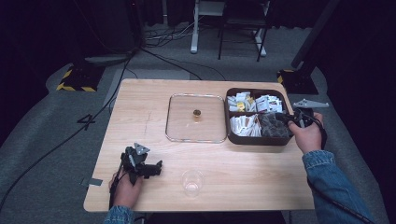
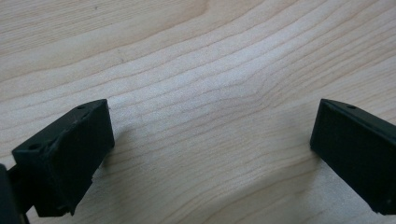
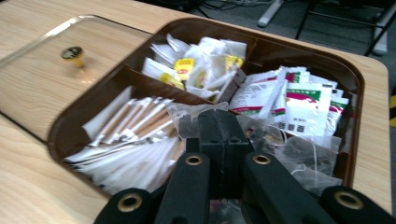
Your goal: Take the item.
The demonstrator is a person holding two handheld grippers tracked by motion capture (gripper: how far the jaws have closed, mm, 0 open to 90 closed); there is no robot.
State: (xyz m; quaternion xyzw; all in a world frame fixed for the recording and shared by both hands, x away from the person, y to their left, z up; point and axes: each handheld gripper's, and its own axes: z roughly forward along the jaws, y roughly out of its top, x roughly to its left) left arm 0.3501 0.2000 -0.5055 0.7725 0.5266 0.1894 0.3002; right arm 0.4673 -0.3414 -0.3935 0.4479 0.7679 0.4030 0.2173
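A brown box (image 1: 256,141) with four compartments of sachets stands at the table's right. My right gripper (image 1: 286,119) reaches into its near right compartment, where dark tea bags in clear packets (image 1: 273,125) lie. In the right gripper view its jaws stand pressed together (image 3: 219,123) on the edge of a clear tea bag packet (image 3: 184,114) above the box (image 3: 355,79). My left gripper (image 1: 156,167) rests near the table's front left, and in its own view it is open (image 2: 210,154) over bare wood. A clear plastic cup (image 1: 192,183) stands upright just right of it.
A clear square lid (image 1: 187,126) with a small gold knob (image 1: 197,113) lies flat left of the box, touching its side. White stick sachets (image 3: 126,135) and printed packets (image 3: 299,98) fill the other compartments. Cables and stand bases cover the floor beyond the table.
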